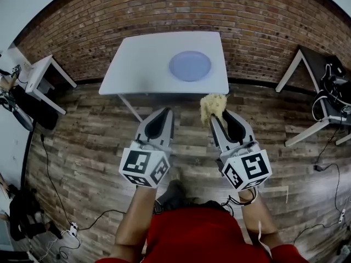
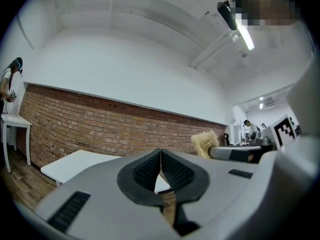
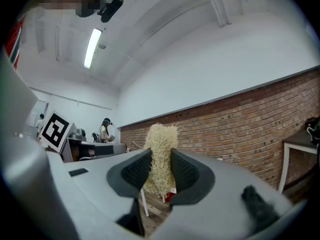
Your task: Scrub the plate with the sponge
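From above, the head view takes in the whole setup: a pale blue plate (image 1: 190,66) lies on the right half of a white table (image 1: 137,64) pushed against the brick wall (image 1: 164,10). Both grippers are held level over the wooden floor (image 1: 88,147), short of the table's near edge. Only that view shows the plate. The left gripper (image 1: 164,112) has its jaws pressed together with nothing between them. That is plainest in its own view, where the two ribbed pads (image 2: 146,170) meet at a thin seam and a corner of the table shows behind them. The same view catches its neighbour off to the right, with the straw-coloured tuft poking up beside it. The right gripper (image 1: 219,117) is clamped on the sponge (image 3: 161,151), a bundle of coarse, pale, fibrous stuff. Its own view shows the fibres squeezed between the pads, sticking up above them and hanging below. From overhead the sponge reads only as a yellowish clump at the jaw tips, just short of the table edge and well apart from the plate.
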The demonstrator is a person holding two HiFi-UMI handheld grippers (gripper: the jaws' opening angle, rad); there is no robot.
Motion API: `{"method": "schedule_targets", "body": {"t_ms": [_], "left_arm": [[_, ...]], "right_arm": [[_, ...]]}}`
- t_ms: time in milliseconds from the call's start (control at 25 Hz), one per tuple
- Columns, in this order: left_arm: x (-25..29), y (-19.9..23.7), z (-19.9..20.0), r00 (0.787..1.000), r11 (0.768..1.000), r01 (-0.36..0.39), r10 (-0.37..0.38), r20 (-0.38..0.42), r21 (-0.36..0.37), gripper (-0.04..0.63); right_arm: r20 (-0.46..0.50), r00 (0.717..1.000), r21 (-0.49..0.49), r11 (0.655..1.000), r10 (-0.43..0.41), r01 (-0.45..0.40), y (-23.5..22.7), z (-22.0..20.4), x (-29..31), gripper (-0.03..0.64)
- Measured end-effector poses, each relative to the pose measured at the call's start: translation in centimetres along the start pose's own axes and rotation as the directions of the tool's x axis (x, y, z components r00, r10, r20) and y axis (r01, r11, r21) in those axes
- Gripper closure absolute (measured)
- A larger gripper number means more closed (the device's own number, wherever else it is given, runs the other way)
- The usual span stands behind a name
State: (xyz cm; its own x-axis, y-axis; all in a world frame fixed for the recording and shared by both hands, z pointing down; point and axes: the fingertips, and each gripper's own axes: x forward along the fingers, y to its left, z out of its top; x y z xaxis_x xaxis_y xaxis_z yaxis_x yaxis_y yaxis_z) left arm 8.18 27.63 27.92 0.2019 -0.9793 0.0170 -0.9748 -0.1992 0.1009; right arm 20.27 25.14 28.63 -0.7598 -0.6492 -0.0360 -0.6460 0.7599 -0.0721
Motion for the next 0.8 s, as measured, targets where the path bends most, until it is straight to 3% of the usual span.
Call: {"method": "schedule_targets", "body": {"t_ms": [360,800], "left_arm": [[6.6,5.4,0.0,1.000,1.000,0.018,-0.018,0.017,0.001,0.578],[17.3,16.5,1.6,0.997,0.997,0.069,-0.070,0.016,0.026,0.578]], "right_arm": [[-0.017,0.999,-0.035,0.999,-0.034,0.033,-3.1,-0.7,7.3,0.497],[-0.050,0.990,-0.069,0.989,-0.131,0.128,-6.9,-1.1,20.9,0.497]]}}
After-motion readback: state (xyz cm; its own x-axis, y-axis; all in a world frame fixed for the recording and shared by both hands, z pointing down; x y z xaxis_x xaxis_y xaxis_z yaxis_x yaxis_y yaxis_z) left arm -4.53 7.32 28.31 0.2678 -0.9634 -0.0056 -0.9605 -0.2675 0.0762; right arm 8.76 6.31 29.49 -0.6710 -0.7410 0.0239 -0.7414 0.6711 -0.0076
